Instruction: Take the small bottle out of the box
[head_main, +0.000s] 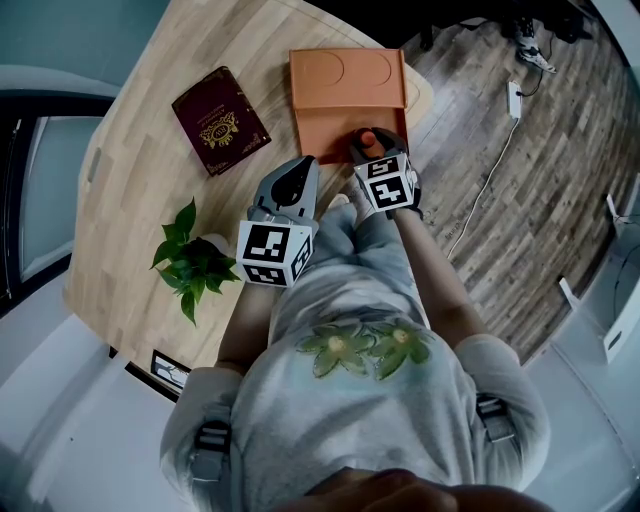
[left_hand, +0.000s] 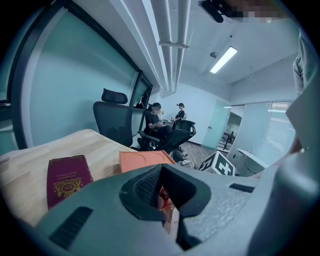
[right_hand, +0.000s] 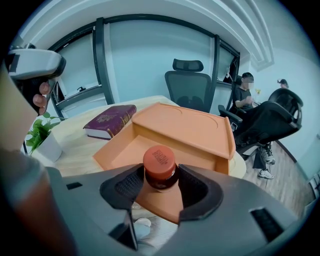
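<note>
A small dark bottle with an orange-red cap (right_hand: 160, 161) stands between the jaws of my right gripper (right_hand: 161, 184), which is shut on it. The bottle sits over the near edge of the open orange box (right_hand: 150, 145). In the head view the cap (head_main: 367, 139) shows at the near right corner of the box (head_main: 335, 125), just beyond the right gripper (head_main: 372, 150). My left gripper (head_main: 300, 172) is held beside it to the left, off the box. Its jaws are shut with nothing between them, and the left gripper (left_hand: 167, 200) shows only a thin slit.
A maroon book (head_main: 220, 120) lies on the round wooden table (head_main: 140, 180) left of the box. A small potted plant (head_main: 192, 262) stands near the table's front left edge. The box lid (right_hand: 185, 122) lies open behind the tray. Office chairs and seated people are beyond the table.
</note>
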